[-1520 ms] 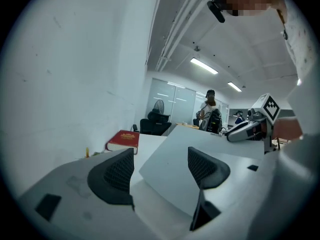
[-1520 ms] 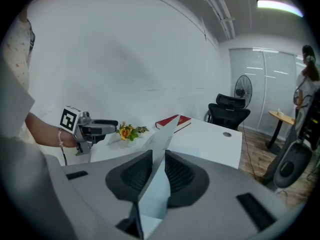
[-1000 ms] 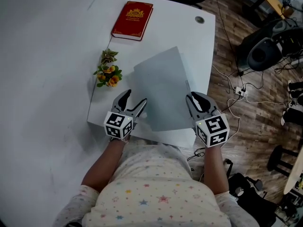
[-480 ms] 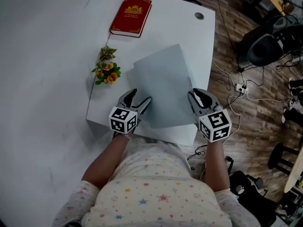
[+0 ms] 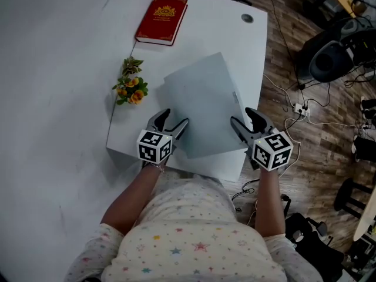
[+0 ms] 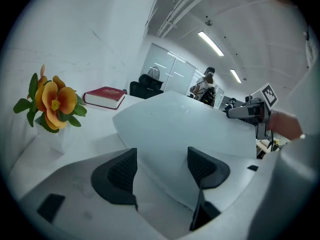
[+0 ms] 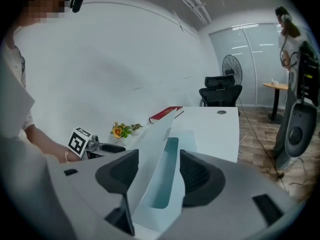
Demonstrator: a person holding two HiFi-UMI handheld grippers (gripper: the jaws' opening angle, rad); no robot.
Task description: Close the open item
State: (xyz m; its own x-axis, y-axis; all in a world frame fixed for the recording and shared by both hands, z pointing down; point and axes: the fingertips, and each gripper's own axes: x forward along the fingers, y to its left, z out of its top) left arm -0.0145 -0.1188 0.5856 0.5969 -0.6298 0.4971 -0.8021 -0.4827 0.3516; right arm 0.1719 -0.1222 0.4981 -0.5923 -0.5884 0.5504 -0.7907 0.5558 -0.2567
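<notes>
A pale grey-blue folder (image 5: 202, 107) lies on the white desk (image 5: 205, 34), its cover lifted off the base along the right side. My left gripper (image 5: 174, 121) is open at the folder's near-left corner, and in the left gripper view the cover (image 6: 185, 124) reaches between its jaws (image 6: 161, 159). At the folder's near-right edge my right gripper (image 5: 244, 119) is open too. In the right gripper view the raised cover (image 7: 150, 154) stands tilted between the jaws (image 7: 157, 161), with the bluish inside showing beneath it.
A red book (image 5: 161, 20) lies at the desk's far left. A small pot of orange flowers (image 5: 130, 87) stands left of the folder, close to the left gripper. A round cable port (image 5: 247, 19) sits far right. Cables (image 5: 299, 110) and chairs are on the wooden floor to the right.
The right gripper has shifted slightly right and turned its jaws in toward the folder's edge. The left gripper has edged a little forward. Both stay open.
</notes>
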